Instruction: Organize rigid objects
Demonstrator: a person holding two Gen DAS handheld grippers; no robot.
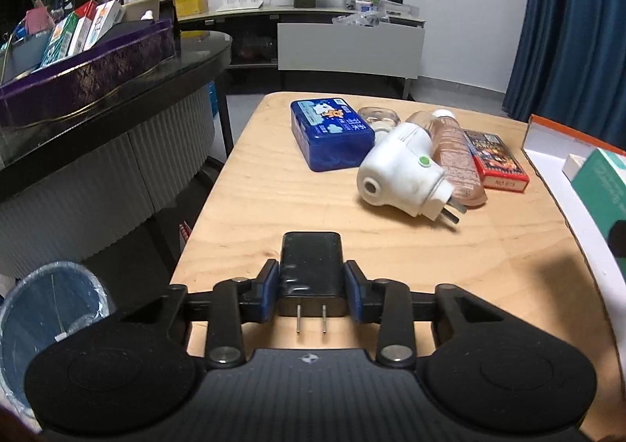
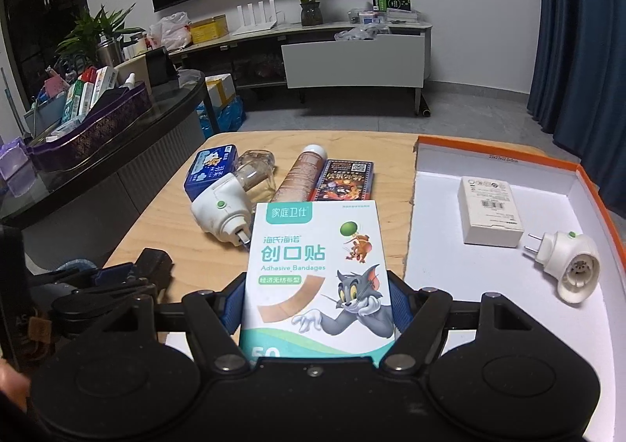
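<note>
The left gripper (image 1: 312, 291) is clamping a black charger (image 1: 312, 270) by its flat sides above the wooden table (image 1: 391, 258); it looks dense, rigid, slick. The right gripper (image 2: 315, 309) is squeezing a light adhesive bandage box (image 2: 317, 277) beside the orange-rimmed tray (image 2: 489, 285), likely crushable cardboard

On the desk (image 2: 164, 223), a cluster sits toward the far edge: the tin (image 2: 211, 170) at the left, the jar (image 2: 256, 172) just right of it, then the bottle (image 2: 301, 174) and the card box (image 2: 344, 178). The plug-in device (image 2: 221, 215) lies before the tin and jar. The tray (image 2: 426, 207) occupies the desk's right side; in it the small box (image 2: 491, 213) lies behind and left of a second plug-in device (image 2: 567, 266).
</note>
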